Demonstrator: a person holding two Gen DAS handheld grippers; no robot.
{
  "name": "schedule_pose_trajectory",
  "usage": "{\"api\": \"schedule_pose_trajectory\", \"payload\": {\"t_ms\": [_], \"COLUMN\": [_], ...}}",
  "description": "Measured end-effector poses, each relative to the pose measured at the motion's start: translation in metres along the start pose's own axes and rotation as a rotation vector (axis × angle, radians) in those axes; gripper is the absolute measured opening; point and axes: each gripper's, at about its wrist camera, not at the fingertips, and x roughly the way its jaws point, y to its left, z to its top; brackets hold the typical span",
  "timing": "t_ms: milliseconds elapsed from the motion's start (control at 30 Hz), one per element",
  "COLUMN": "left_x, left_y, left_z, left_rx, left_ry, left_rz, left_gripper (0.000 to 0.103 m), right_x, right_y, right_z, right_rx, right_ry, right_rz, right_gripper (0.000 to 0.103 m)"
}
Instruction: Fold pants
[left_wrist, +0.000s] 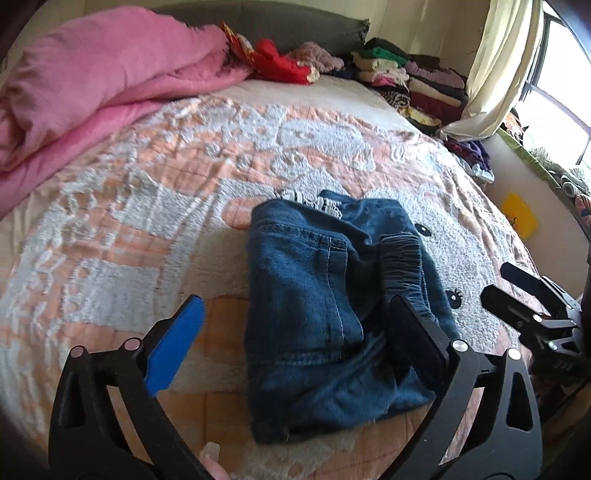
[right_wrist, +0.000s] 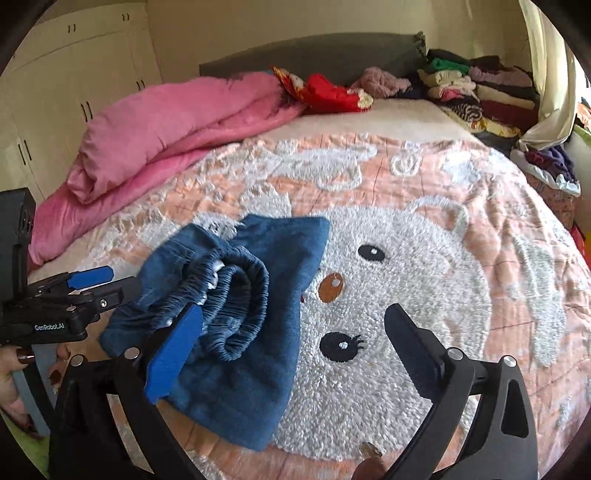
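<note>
The blue denim pants (left_wrist: 325, 314) lie folded into a compact bundle on the bed, with the elastic waistband (right_wrist: 236, 295) bunched on top. My left gripper (left_wrist: 295, 325) is open and empty, its fingers standing either side of the bundle's near part, just above it. My right gripper (right_wrist: 295, 328) is open and empty, hovering at the bundle's right edge over the bear picture. The right gripper also shows in the left wrist view (left_wrist: 517, 291) at the right. The left gripper also shows in the right wrist view (right_wrist: 99, 284) at the left.
The bed has a peach and white tufted blanket (right_wrist: 424, 258) with a bear face. A pink duvet (left_wrist: 92, 92) lies piled at the far left. Stacks of folded clothes (left_wrist: 417, 81) line the headboard and right side. A curtain (left_wrist: 495, 66) and window are at the right.
</note>
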Motion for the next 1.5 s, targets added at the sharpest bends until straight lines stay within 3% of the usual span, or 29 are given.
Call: {"api": "schedule_pose_trajectory", "payload": {"t_ms": [167, 733, 1100, 1500], "left_x": [-0.026, -0.077, -0.086, -0.07], "left_y": [-0.001, -0.005, 0.001, -0.006], "left_z": [-0.009, -0.052, -0.076, -0.096], "left_rx": [0.003, 0.024, 0.014, 0.015], "left_ry": [-0.035, -0.074, -0.039, 0.025], "left_rz": [0.007, 0.02, 0.014, 0.01], "left_gripper": [0.093, 0.093, 0.093, 0.093], "right_x": [-0.029, -0.088, -0.096, -0.07], "right_y": [0.006, 0.017, 0.029, 0.033], "right_z": [-0.005, -0.034, -0.063, -0.086], "right_rx": [-0.021, -0.082, -0.08, -0.04], "right_ry": [-0.053, -0.113, -0.065, 0.037], "right_rz": [-0.017, -0.055, -0.012, -0.005], "right_gripper": [0.098, 0.098, 0.098, 0.098]}}
